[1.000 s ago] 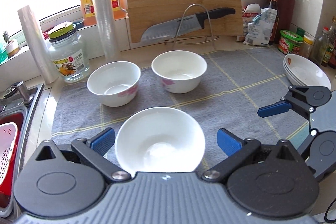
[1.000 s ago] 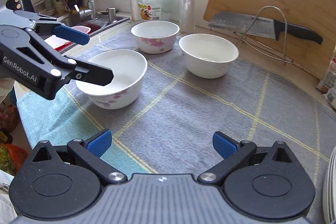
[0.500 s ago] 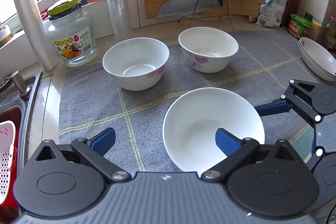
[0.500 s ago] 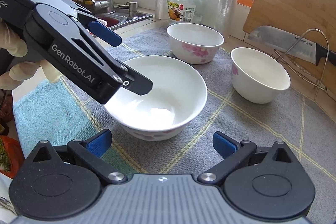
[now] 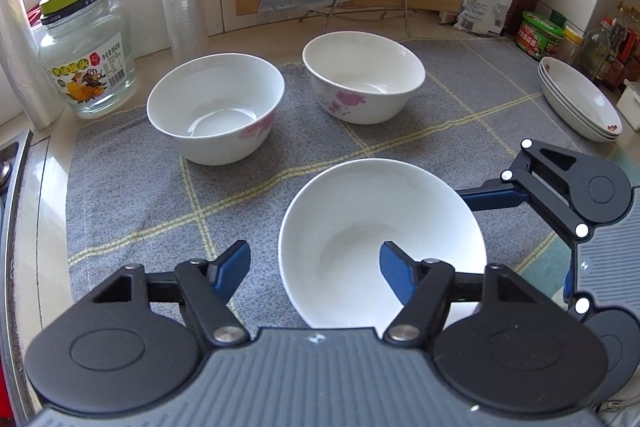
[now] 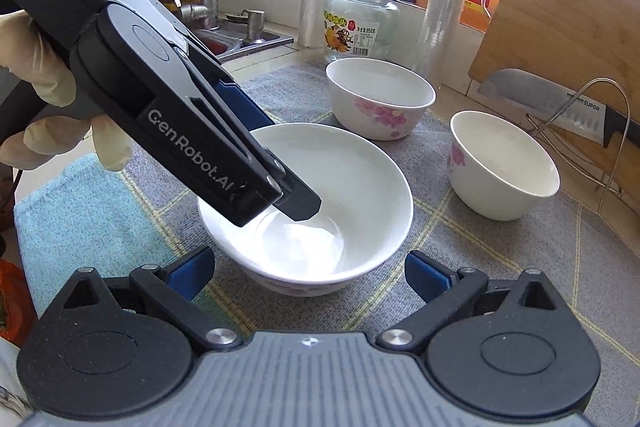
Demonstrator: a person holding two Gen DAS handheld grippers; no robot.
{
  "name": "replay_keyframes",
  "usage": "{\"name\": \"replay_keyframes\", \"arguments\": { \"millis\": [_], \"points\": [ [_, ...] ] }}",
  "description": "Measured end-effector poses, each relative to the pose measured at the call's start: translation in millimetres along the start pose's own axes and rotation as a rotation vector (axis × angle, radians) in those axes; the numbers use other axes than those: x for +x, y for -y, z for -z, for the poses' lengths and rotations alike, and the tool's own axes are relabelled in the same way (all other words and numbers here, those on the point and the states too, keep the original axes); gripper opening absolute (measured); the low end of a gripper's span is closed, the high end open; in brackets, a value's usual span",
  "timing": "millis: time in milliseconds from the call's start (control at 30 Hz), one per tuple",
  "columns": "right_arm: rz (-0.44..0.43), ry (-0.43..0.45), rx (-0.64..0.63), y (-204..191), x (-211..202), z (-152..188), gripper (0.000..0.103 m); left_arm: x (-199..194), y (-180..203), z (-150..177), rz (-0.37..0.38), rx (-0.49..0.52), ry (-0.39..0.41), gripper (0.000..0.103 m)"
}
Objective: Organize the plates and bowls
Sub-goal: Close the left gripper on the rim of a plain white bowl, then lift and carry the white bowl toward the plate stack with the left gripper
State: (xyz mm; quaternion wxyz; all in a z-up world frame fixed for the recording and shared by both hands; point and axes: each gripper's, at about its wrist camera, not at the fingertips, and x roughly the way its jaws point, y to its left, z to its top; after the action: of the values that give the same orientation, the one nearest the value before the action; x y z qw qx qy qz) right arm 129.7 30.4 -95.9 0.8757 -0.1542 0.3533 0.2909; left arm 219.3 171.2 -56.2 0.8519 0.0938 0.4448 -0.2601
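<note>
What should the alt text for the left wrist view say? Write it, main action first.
The left tool straddles the rim of the nearest white bowl on a grey cloth, one finger inside, one outside. Two more white bowls sit behind it, stacked plates at far right, and the right tool waits open alongside.

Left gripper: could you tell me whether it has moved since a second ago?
Yes. The left gripper has pushed rightward over the near bowl: one finger now reaches inside its rim.

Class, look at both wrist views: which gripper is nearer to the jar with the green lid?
Left. The left gripper straddles the near bowl's rim on the side facing the jar; the right gripper waits open on that bowl's far side.
</note>
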Motion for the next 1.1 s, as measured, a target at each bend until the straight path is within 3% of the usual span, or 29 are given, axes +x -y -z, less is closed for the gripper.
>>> {"name": "replay_keyframes", "arguments": {
  "millis": [167,1100],
  "points": [
    [0.008,-0.013,-0.016,-2,0,0,0.088,2,2,0,0.021,0.003,-0.009,0.063],
    [0.004,-0.032,-0.006,4,-21,-2,0.086,-2,23,-7,0.062,0.046,-0.030,0.057]
  ]
}}
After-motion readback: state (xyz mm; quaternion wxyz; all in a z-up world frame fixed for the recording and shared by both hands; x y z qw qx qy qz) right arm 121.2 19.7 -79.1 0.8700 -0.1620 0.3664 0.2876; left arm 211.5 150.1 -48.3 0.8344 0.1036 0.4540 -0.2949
